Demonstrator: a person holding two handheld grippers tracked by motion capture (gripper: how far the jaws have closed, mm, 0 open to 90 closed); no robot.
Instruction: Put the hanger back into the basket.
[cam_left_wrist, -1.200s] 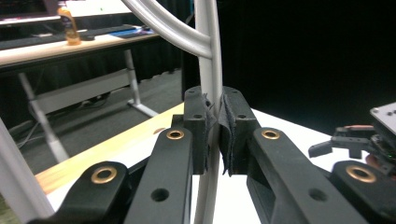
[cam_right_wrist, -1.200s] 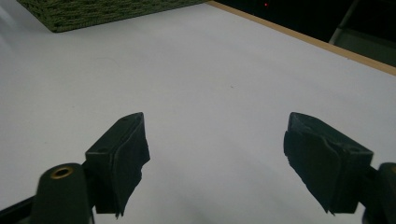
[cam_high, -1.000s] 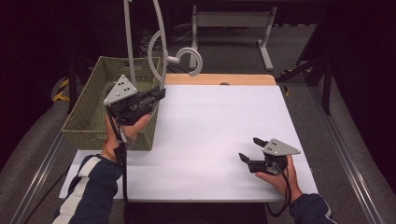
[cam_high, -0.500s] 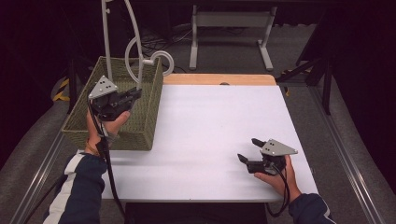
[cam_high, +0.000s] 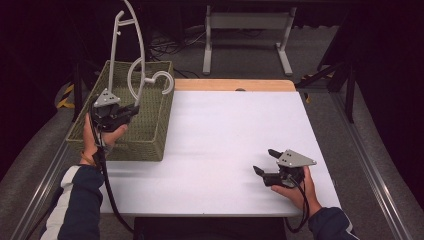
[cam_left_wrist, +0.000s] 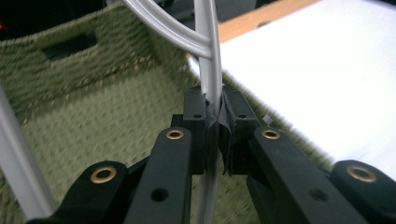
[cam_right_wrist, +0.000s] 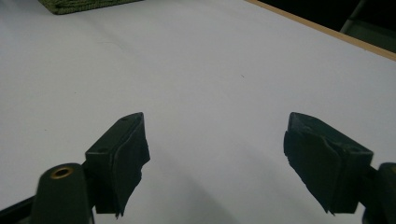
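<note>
A grey plastic clothes hanger (cam_high: 143, 56) stands up above a green woven basket (cam_high: 125, 149) at the table's left side. My left gripper (cam_high: 131, 109) is over the basket and shut on the hanger's thin bar. In the left gripper view the bar (cam_left_wrist: 208, 60) runs upright between the two pressed pads of my left gripper (cam_left_wrist: 214, 116), with the basket's floor (cam_left_wrist: 93, 126) behind. My right gripper (cam_high: 264, 161) rests low near the table's front right, open. Between the jaws of my right gripper (cam_right_wrist: 215, 149) lies nothing but bare white table.
The white tabletop (cam_high: 235, 130) has a wooden strip (cam_high: 235, 85) along its far edge. A metal frame (cam_high: 245, 30) stands on the floor behind the table. A corner of the basket (cam_right_wrist: 79, 4) shows far off in the right gripper view.
My left gripper has carried the hanger leftward, from the basket's right rim to over its inside. The right gripper has stayed put.
</note>
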